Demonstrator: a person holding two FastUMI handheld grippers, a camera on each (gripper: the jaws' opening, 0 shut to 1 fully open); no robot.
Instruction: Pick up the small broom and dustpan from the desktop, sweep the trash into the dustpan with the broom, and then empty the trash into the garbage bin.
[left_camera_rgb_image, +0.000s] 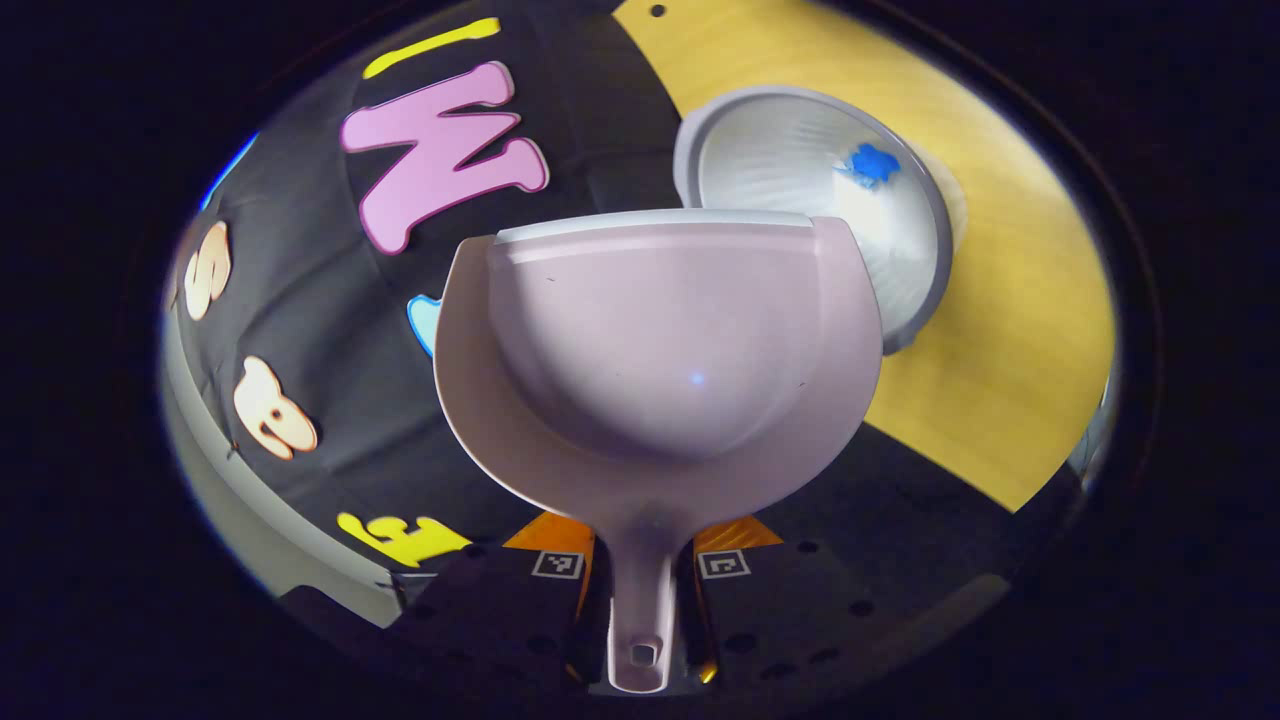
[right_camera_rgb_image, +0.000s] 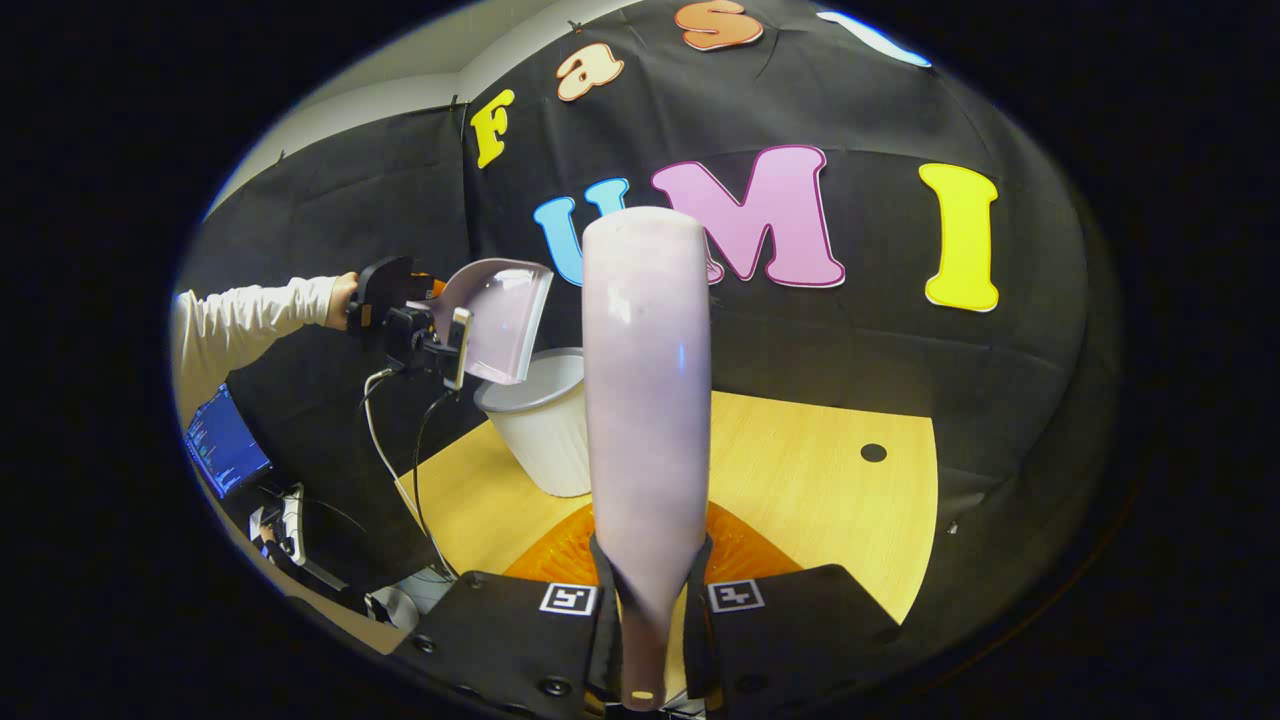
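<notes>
left gripper (left_camera_rgb_image: 640, 600): jaws clamped on dustpan (left_camera_rgb_image: 660, 360) handle, pan tipped over bin (left_camera_rgb_image: 820, 190) | bin stood on bench (left_camera_rgb_image: 1010, 330), blue scrap (left_camera_rgb_image: 872, 163) inside | right gripper (right_camera_rgb_image: 650, 610): jaws clamped on broom (right_camera_rgb_image: 648, 400) handle, broom upright above bench | sleeve (right_camera_rgb_image: 250, 315) at far left

one dustpan (left_camera_rgb_image: 660, 350), one broom (right_camera_rgb_image: 648, 400), one bin (left_camera_rgb_image: 820, 190)

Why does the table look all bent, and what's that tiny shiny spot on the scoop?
Left gripper view: the fisheye lens curves the wooden table; the spot is a small light reflection on the dustpan. Right gripper view: the broom looms large, with a similar glint.
</notes>
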